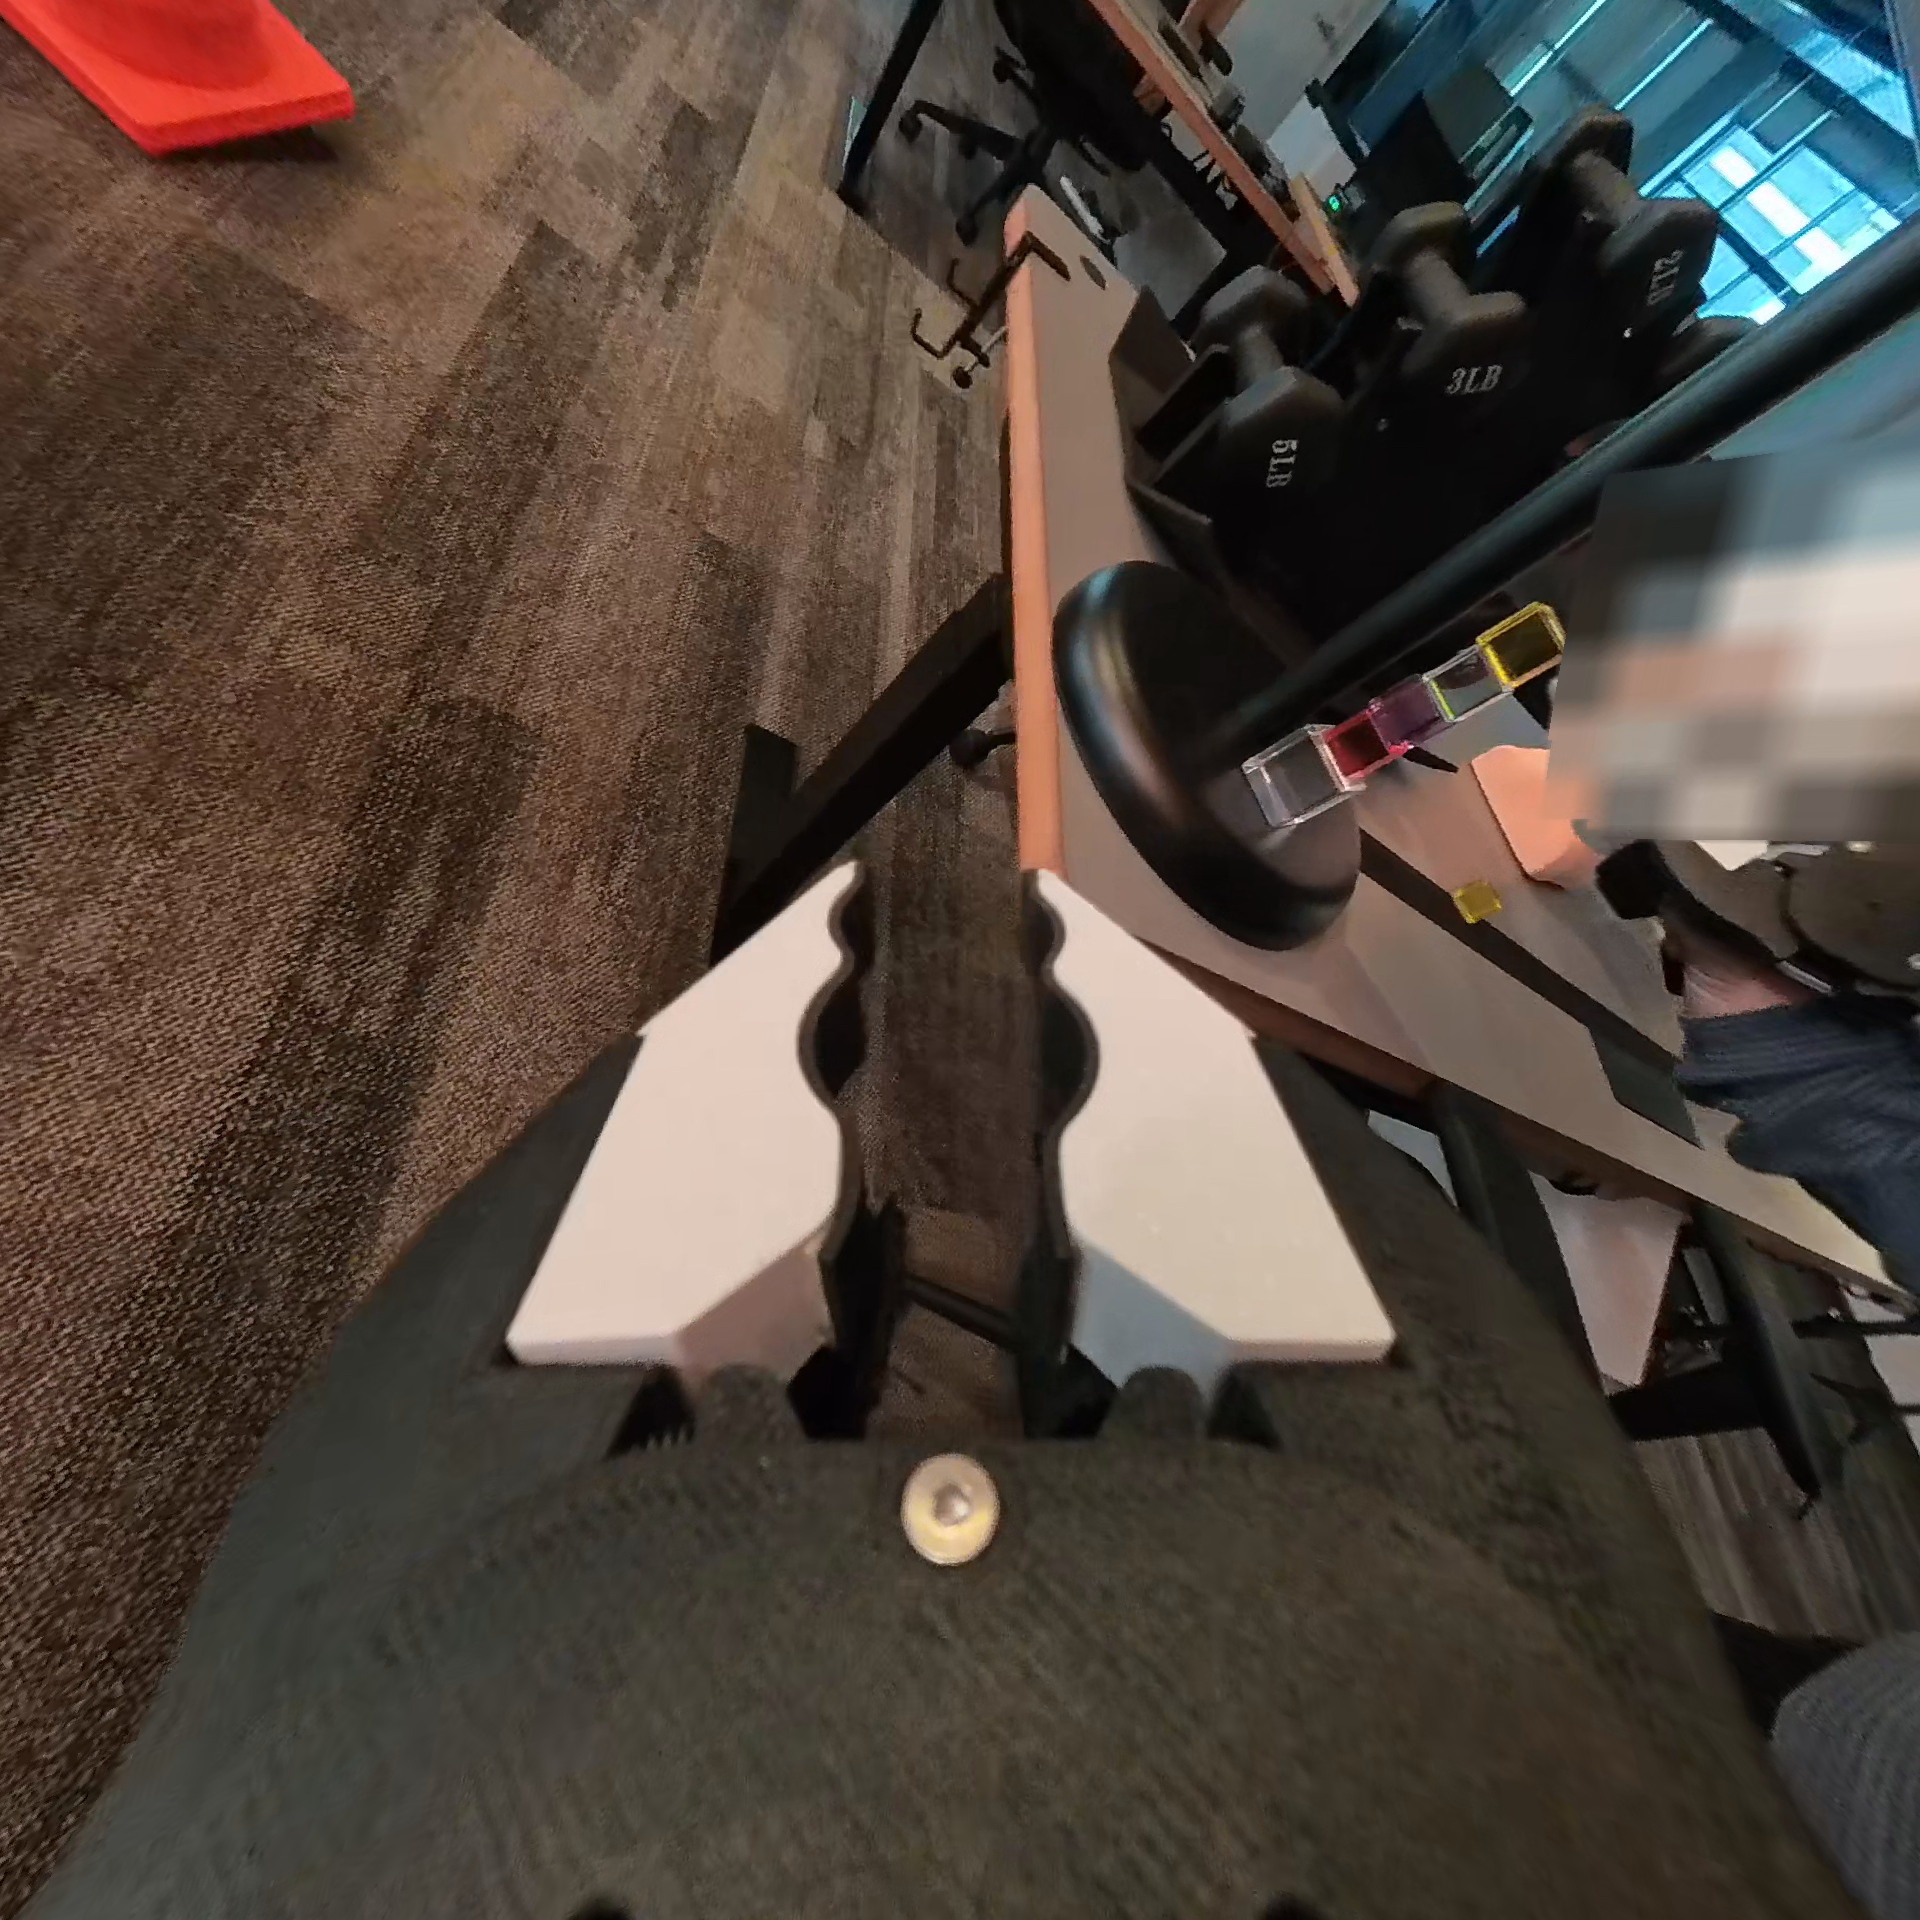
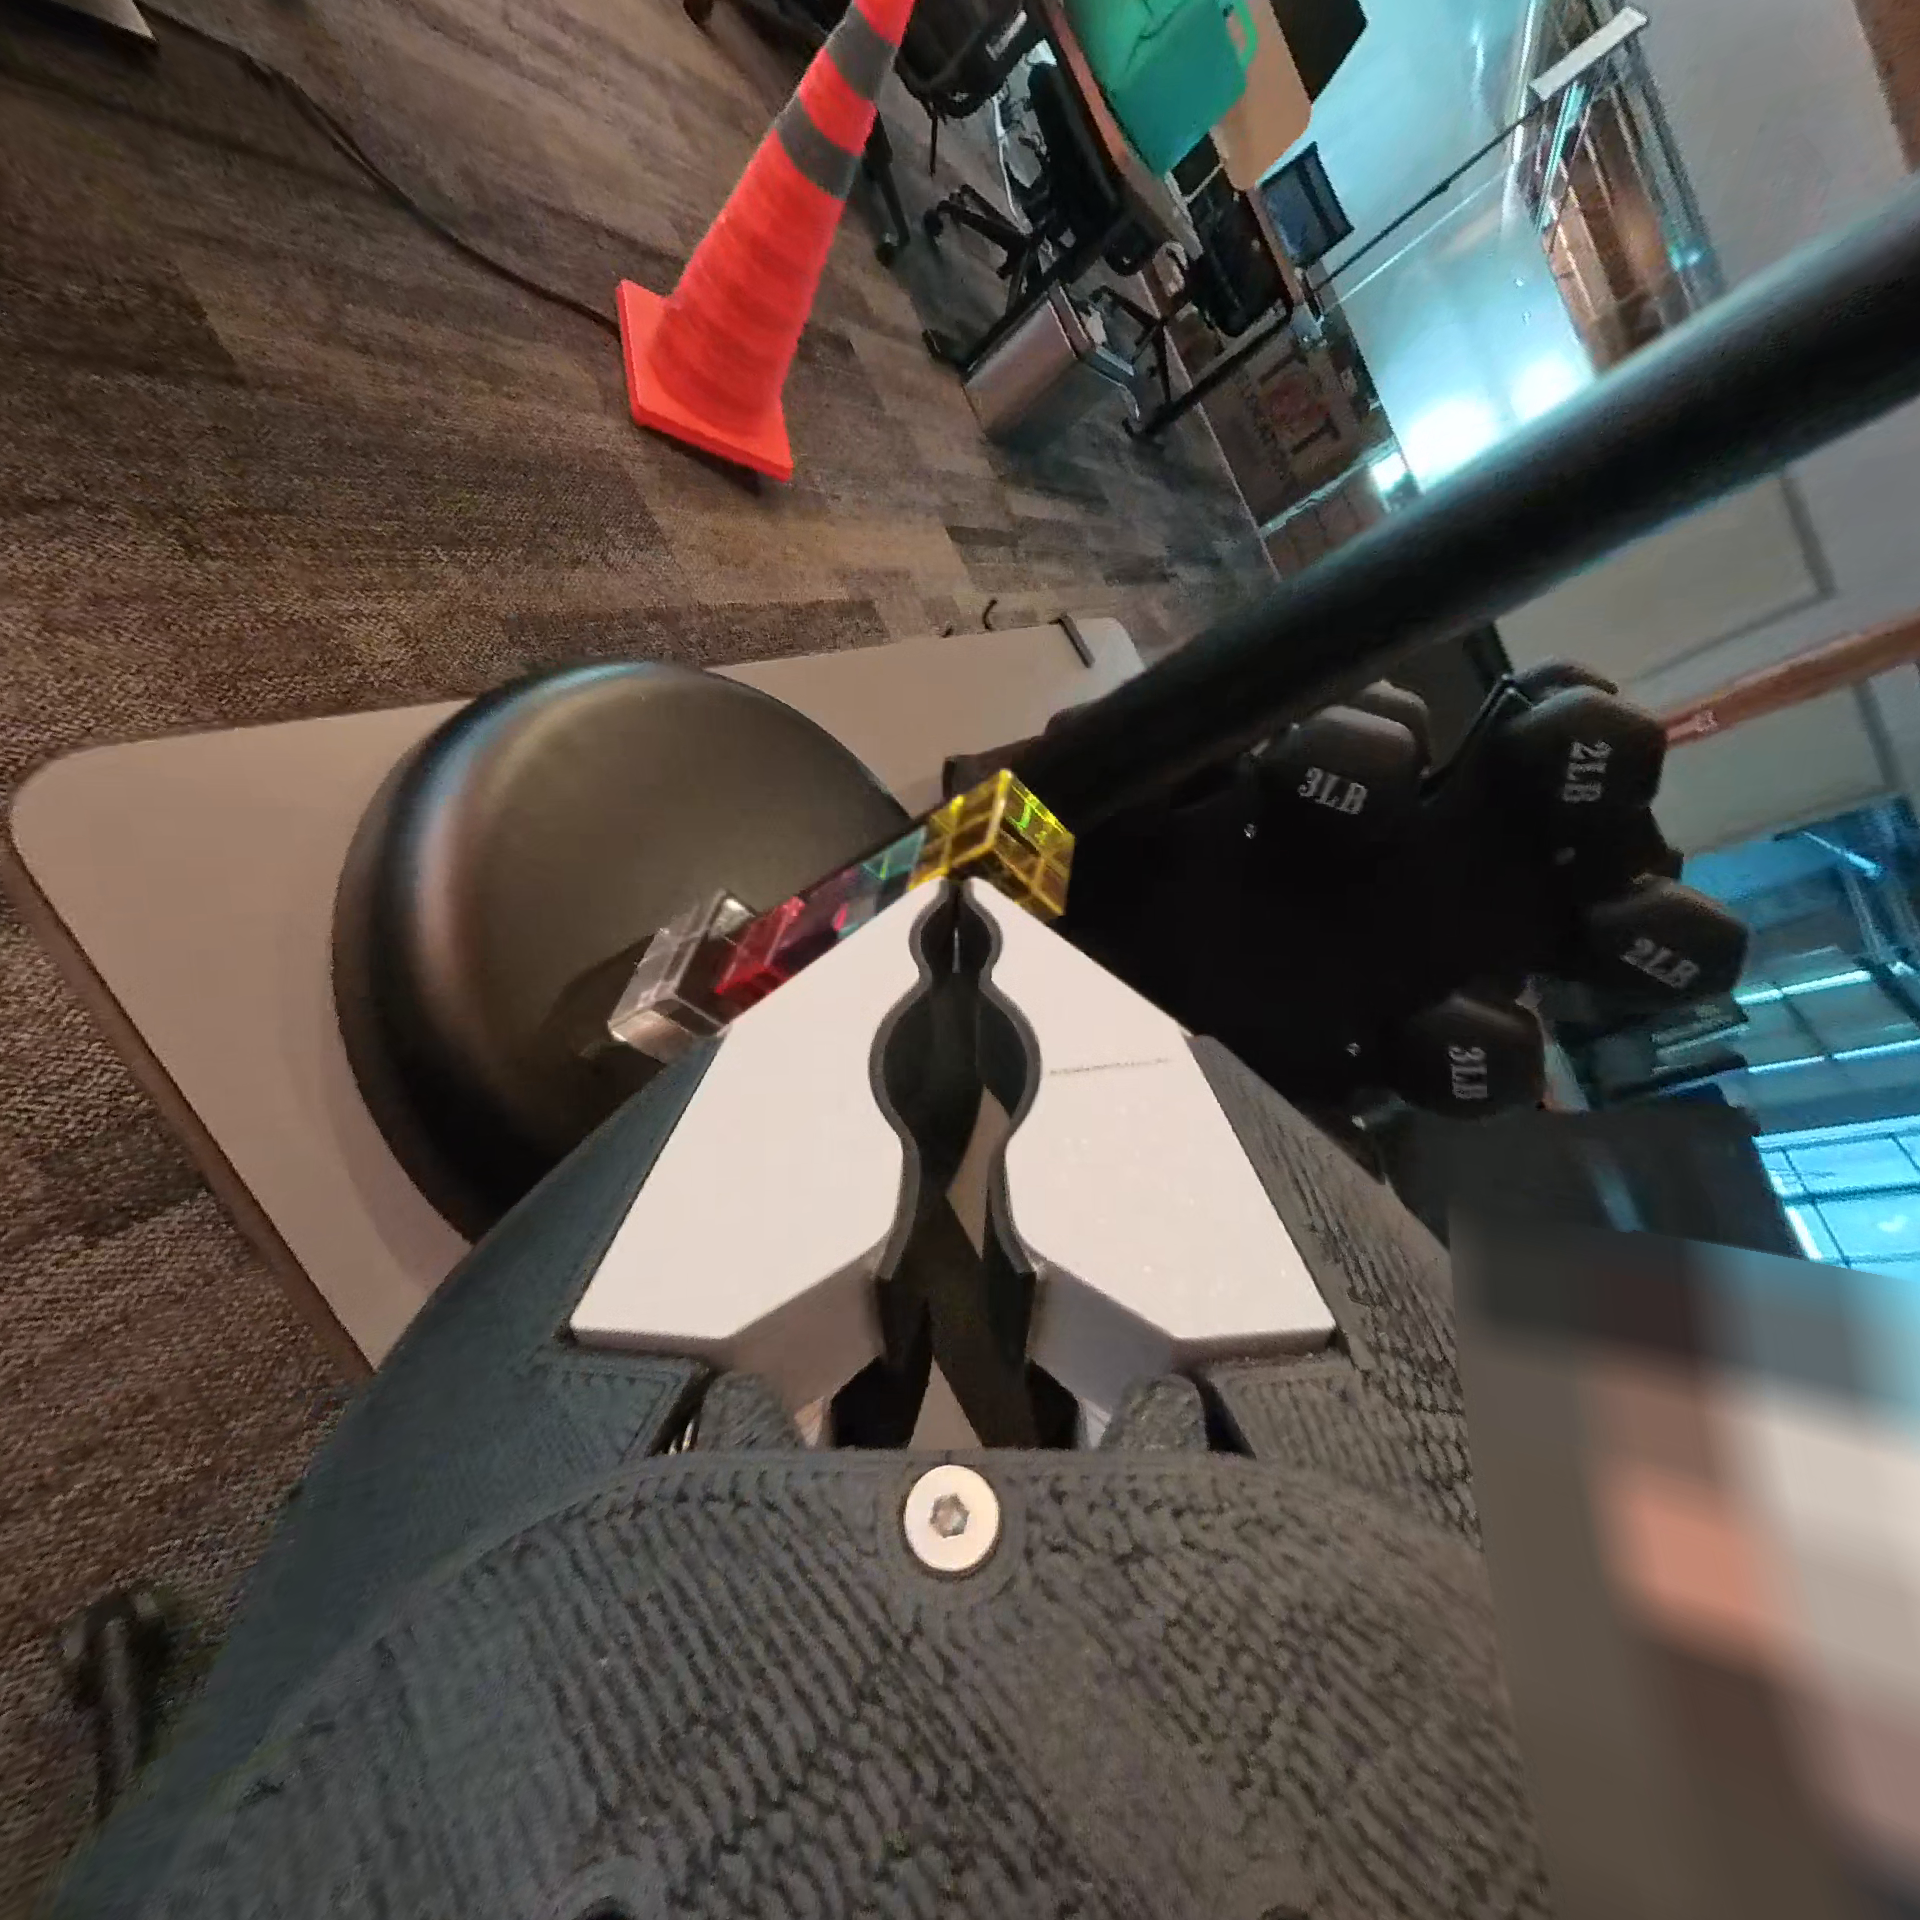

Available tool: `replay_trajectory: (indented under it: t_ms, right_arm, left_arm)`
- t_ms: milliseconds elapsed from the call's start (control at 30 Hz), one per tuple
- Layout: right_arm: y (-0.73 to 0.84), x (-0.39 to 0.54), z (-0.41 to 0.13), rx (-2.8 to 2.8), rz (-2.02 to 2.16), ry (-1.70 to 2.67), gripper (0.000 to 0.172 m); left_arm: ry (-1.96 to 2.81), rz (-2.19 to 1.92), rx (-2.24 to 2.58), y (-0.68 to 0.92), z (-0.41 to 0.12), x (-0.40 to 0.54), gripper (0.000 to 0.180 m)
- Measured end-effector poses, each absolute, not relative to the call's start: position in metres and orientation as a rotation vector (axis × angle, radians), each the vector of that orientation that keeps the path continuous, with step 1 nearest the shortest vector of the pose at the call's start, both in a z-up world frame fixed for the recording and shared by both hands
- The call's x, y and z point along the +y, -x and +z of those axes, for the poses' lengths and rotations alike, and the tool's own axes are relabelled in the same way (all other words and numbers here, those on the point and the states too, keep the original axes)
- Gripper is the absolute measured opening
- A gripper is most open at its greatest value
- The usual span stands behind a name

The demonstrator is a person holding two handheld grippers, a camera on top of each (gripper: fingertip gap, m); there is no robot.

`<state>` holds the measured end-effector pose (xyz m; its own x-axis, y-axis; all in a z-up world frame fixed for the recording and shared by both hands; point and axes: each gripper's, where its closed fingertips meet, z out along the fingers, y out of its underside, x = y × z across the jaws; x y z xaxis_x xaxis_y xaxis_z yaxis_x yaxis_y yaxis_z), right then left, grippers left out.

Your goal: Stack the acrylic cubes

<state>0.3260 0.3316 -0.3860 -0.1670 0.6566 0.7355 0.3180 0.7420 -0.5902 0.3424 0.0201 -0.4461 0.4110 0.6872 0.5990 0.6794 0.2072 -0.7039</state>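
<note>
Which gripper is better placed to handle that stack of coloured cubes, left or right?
Right. The right gripper, jaws closed, has its tips at the yellow cube topping the stack. The left gripper is open over carpet, beyond the table edge.

This is an open-plan office with a test bench set up in it. Patchwork grey-brown carpet tiles (image 1: 416, 520) cover the floor, and rows of desks (image 1: 1205, 114) with wheeled office chairs (image 2: 987, 218) run into the far part of the room. Glass partitions (image 2: 1455, 343) and big windows (image 1: 1787, 197) close off the far right. An orange traffic cone (image 2: 748, 291) stands on the carpet, and black dumbbells (image 2: 1455, 862) sit on the near table (image 2: 208, 852).
</note>
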Motion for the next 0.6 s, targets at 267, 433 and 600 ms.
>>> replay_trajectory:
  t_ms: [267, 433, 600]
  right_arm:
    - [-0.329, 0.319, -0.408, -1.835, 0.355, 0.765, 0.0]
    - [-0.344, 0.353, -0.413, -1.721, 0.431, 0.951, 0.0]
    - [-0.407, 0.541, -0.459, -1.133, 0.37, 1.756, 0.06]
  left_arm:
    - [1.473, 0.049, -1.32, -0.338, -0.446, -0.003, 0.027]
    - [1.479, 0.047, -1.328, -0.336, -0.444, -0.005, 0.027]
    - [1.538, 0.07, -1.32, -0.336, -0.434, -0.007, 0.027]
